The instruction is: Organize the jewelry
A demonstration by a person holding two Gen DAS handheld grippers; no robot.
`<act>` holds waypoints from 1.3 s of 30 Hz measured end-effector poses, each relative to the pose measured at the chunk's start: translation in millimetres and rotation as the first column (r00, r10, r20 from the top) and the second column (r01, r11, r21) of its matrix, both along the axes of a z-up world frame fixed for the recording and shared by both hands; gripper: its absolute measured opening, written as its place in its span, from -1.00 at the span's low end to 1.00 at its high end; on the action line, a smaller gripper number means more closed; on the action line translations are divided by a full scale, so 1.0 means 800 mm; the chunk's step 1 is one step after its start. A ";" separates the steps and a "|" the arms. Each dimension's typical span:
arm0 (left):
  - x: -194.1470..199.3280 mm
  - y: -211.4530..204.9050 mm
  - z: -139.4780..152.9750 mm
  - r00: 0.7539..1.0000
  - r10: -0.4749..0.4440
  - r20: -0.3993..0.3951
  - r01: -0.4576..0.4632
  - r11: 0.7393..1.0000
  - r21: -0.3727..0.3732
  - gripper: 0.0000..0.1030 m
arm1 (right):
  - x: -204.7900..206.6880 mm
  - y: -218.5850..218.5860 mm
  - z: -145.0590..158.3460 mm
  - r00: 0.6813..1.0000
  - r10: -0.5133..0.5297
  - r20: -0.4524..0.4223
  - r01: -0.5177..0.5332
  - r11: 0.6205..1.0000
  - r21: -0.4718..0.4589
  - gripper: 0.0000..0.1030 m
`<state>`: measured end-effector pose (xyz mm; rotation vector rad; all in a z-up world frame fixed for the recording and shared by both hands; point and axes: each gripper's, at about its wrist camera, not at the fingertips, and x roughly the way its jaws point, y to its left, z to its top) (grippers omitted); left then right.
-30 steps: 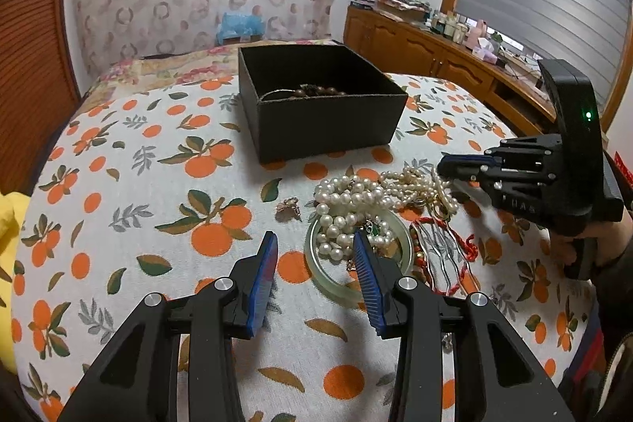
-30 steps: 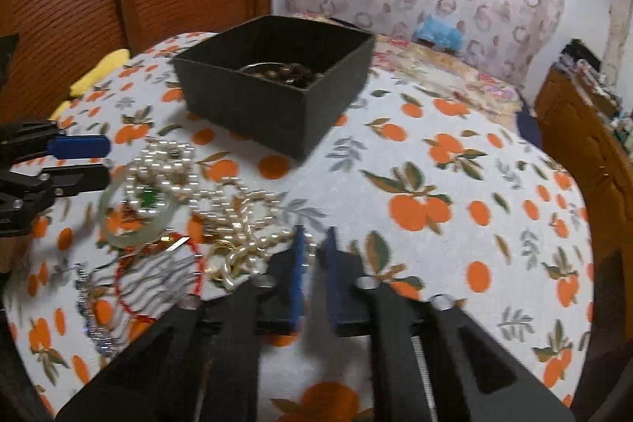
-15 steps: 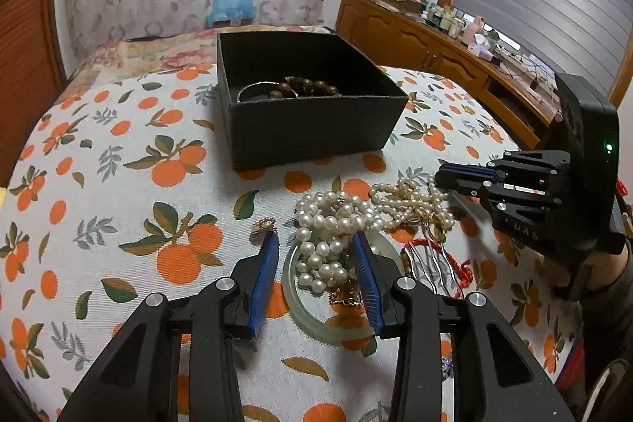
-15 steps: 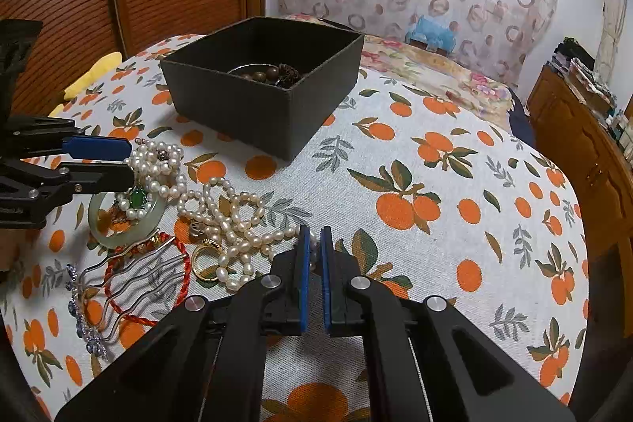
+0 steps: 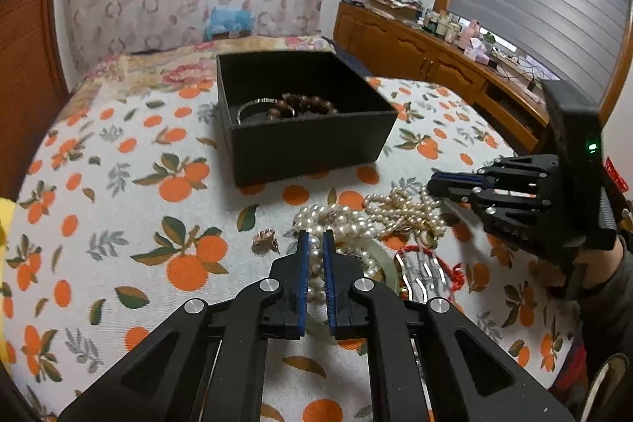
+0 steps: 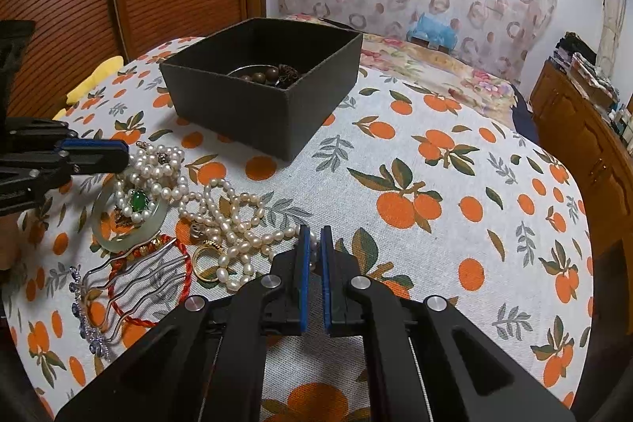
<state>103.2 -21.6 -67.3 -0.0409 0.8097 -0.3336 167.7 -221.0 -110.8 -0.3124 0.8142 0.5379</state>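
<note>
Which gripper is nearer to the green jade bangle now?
Left. The left gripper sits directly over the jade bangle, closed on pearls there; the right gripper is farther away, beyond the pearl strands.

You have one black box point(image 6: 261, 97) in the upper middle of the right wrist frame, holding one wooden bead bracelet point(image 5: 302, 105) and one silver bangle point(image 5: 253, 104). At lower left lie one jade bangle point(image 6: 128, 224), one green pendant point(image 6: 138, 201), one gold ring point(image 6: 206, 260), one red cord bracelet point(image 6: 150, 279), one hair comb point(image 6: 118, 287). Pearl strands point(image 6: 221, 208) tangle; their count is unclear. Two grippers: left gripper point(image 5: 313, 244), right gripper point(image 6: 312, 244).
</note>
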 end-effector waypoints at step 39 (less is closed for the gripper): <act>-0.013 -0.008 0.115 0.986 -0.009 0.168 0.000 0.998 0.055 -1.00 | -0.035 -0.018 0.134 0.981 0.023 0.193 -0.043 0.994 0.102 -0.90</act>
